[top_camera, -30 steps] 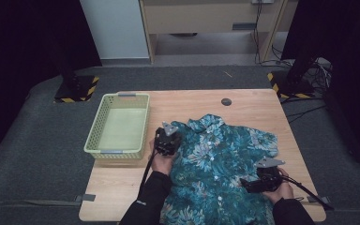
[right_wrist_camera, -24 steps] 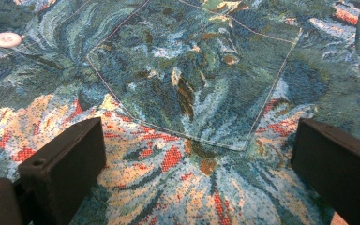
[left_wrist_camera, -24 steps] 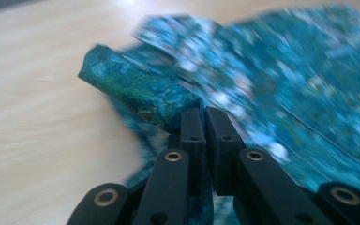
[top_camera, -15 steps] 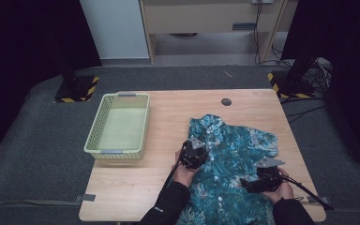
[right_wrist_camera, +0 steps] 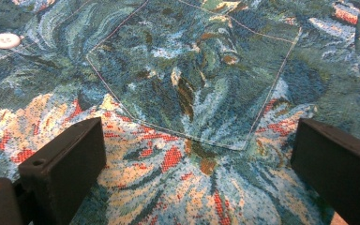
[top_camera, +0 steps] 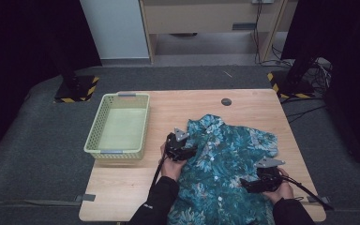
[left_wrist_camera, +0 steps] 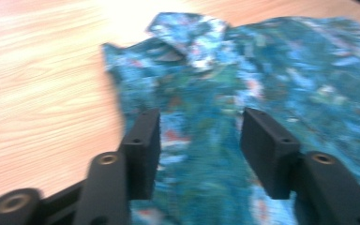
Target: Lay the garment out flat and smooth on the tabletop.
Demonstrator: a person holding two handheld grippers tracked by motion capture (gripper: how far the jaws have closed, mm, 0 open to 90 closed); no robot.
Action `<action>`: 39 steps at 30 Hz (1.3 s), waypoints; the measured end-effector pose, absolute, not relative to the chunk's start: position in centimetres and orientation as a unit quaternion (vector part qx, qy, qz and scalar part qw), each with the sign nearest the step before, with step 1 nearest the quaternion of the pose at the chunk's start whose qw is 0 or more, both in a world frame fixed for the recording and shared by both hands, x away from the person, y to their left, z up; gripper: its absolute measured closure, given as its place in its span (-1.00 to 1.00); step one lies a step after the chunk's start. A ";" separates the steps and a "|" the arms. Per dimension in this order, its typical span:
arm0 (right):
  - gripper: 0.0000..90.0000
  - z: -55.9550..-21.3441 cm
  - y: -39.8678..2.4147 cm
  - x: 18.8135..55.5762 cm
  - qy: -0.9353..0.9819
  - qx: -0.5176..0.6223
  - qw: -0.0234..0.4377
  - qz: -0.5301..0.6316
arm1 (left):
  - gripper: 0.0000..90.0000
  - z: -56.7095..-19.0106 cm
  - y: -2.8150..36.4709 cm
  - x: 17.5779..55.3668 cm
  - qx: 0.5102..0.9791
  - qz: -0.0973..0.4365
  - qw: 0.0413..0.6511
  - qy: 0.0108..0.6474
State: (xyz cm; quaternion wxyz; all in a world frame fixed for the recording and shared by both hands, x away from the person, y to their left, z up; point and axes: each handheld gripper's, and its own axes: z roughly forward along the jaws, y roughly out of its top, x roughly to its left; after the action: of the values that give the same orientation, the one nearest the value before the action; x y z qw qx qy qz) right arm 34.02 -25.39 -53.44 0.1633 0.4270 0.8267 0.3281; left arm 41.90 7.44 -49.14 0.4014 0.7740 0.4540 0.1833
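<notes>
A teal flower-print shirt lies spread on the wooden table, its left side folded inward. My left gripper rests at the shirt's left edge and points right. In the left gripper view its jaws stand apart over the blurred shirt; they have just been opening, and the cloth lies below them with no pad pressing on it. My right gripper sits low on the shirt's right side and points left. Its jaws are wide open over the chest pocket, near a white button.
A pale green plastic basket stands on the table's left part, next to the left hand. A small dark round disc lies near the far edge. Bare wood shows behind the shirt and at the front left.
The left gripper carried the shirt's left side to the right, folding it inward, then drew back a little and let go. The right gripper kept still.
</notes>
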 end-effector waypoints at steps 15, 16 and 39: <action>-0.92 -53.4 -25.4 34.0 0.827 0.427 0.163 0.328 | 0.16 -51.8 7.9 43.2 0.791 0.153 0.358 0.472; -0.92 -53.4 -25.4 34.0 0.827 0.427 0.163 0.328 | 0.19 -52.0 7.9 43.1 0.791 0.151 0.357 0.474; -0.92 -53.4 -25.4 34.0 0.827 0.427 0.163 0.328 | 0.92 -51.9 8.3 41.9 0.785 0.187 0.350 0.476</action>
State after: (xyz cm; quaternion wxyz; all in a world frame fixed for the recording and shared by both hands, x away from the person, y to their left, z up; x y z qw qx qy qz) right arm 34.02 -25.40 -53.44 0.1629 0.4268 0.8268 0.3281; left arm 41.86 8.32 -51.88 0.3496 0.7851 0.4757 0.1873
